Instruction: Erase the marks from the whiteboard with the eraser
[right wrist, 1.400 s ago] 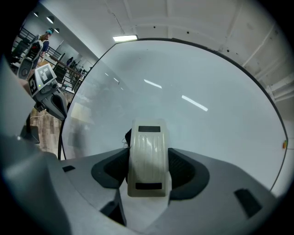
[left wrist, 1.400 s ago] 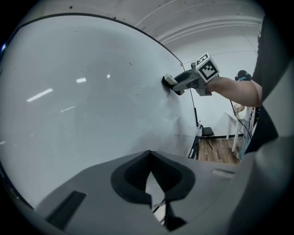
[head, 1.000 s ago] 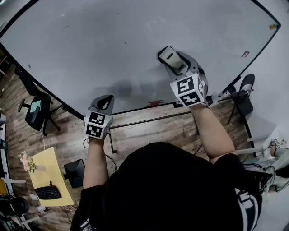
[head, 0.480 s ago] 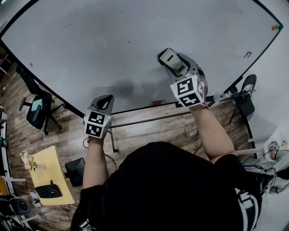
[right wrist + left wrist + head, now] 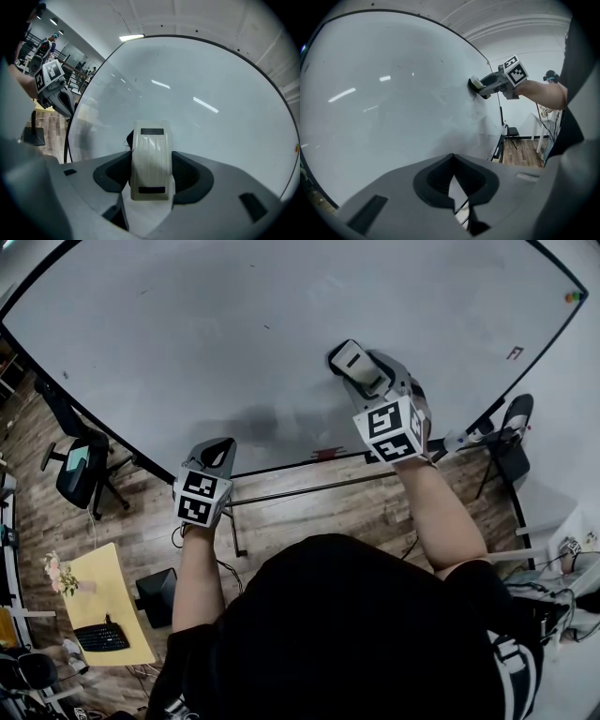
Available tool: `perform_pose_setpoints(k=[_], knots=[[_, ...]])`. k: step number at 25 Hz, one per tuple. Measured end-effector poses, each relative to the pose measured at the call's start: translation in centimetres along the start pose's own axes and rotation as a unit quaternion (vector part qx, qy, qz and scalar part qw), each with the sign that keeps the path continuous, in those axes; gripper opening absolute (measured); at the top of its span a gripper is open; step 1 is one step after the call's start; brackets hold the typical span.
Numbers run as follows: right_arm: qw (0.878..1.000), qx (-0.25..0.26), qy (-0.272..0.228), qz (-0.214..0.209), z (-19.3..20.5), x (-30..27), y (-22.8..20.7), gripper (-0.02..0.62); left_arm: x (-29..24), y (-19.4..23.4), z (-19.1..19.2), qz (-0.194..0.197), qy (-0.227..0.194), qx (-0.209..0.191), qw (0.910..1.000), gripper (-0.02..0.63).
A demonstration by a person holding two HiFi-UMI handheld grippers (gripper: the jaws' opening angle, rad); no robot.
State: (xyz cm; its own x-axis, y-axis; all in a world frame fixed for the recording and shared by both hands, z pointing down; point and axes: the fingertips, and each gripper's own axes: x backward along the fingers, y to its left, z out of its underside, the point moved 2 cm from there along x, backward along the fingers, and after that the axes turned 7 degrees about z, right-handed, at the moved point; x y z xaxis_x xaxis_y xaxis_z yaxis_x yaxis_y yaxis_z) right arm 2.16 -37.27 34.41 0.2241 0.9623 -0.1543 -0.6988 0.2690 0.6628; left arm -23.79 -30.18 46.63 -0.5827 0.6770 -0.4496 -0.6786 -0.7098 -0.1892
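Note:
The whiteboard (image 5: 234,324) fills the upper head view, with a faint grey smudge (image 5: 253,423) low in the middle and a small red mark (image 5: 512,352) at the far right. My right gripper (image 5: 354,360) is shut on the white eraser (image 5: 351,356), whose face is pressed to the board. In the right gripper view the eraser (image 5: 150,161) stands upright between the jaws, against the whiteboard (image 5: 201,93). My left gripper (image 5: 217,454) hangs near the board's lower edge, shut and empty. In the left gripper view its jaws (image 5: 452,161) meet at the tips, and the eraser (image 5: 475,84) shows ahead.
A black frame (image 5: 281,468) edges the board, with a small red thing (image 5: 323,455) on the bottom rail. Below left are an office chair (image 5: 77,472) and a yellow table (image 5: 98,601) with a keyboard. A folding chair (image 5: 507,442) stands at the right. Coloured magnets (image 5: 570,296) sit top right.
The right gripper and eraser have shifted very slightly down the board. The left gripper has stayed where it was.

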Motion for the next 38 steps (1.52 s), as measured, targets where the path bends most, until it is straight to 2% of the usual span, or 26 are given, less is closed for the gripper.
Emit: perform_pose_setpoints(k=[18, 38], knots=[[1.0, 0.009, -0.001, 0.005, 0.1, 0.5, -2.5, 0.249, -1.6, -1.6, -1.4, 0.02, -0.005, -0.001, 0.9998, 0.009], [0.999, -0.004, 0.021, 0.049, 4.1, 1.3, -10.5, 0.249, -5.0, -4.3, -3.7, 0.05, 0.007, -0.023, 0.9984, 0.009]])
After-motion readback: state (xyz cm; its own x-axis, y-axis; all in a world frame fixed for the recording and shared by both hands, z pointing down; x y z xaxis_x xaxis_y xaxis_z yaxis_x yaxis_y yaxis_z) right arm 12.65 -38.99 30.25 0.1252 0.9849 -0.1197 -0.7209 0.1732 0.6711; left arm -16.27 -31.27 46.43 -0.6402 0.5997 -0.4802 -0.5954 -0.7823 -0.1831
